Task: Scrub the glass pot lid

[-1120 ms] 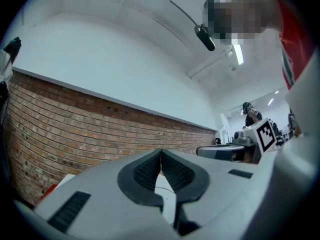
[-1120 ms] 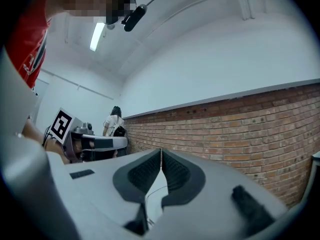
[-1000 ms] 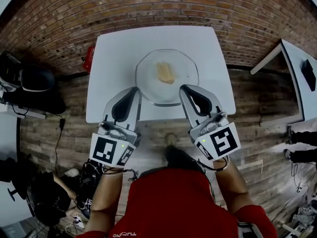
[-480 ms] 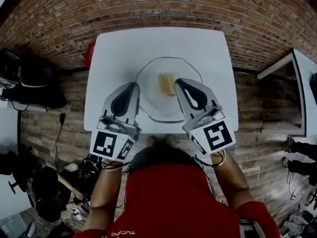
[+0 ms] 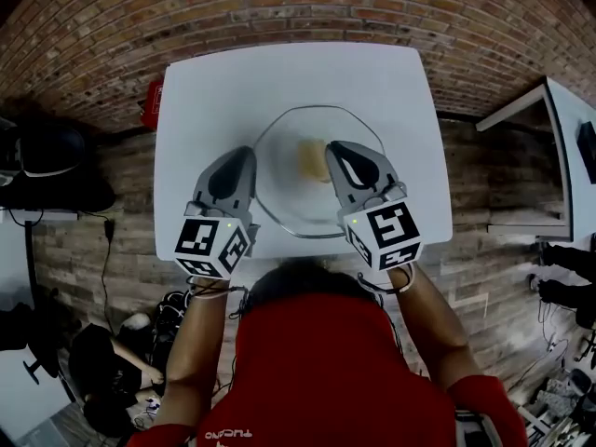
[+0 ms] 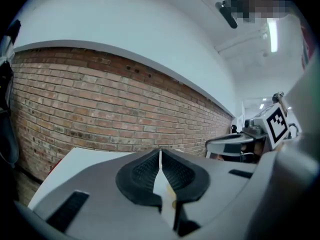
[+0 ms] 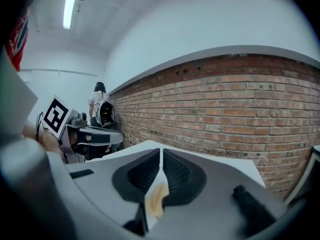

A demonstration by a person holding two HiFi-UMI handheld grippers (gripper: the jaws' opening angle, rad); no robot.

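Note:
The glass pot lid [image 5: 296, 203] lies flat in the middle of the white table [image 5: 279, 77], with a yellowish sponge [image 5: 311, 159] on or under its centre. My left gripper [image 5: 243, 153] hangs over the lid's left rim, shut and empty. My right gripper [image 5: 334, 147] hangs over the lid's right half, just right of the sponge, also shut with nothing held. In the left gripper view the ribbed pads [image 6: 142, 171] meet along a thin seam. The right gripper view shows its pads [image 7: 177, 174] closed, with the sponge [image 7: 156, 199] as a yellow blur below the seam.
A brick wall [image 5: 298, 7] stands behind the table. A red object [image 5: 149, 105] sits by the table's far left corner. A second white table [image 5: 570, 124] is at the right. Black bags [image 5: 47, 161] and cables lie on the wooden floor at the left.
Both grippers have moved forward from the table's near edge to over the lid and have sunk lower. The jaws stayed shut.

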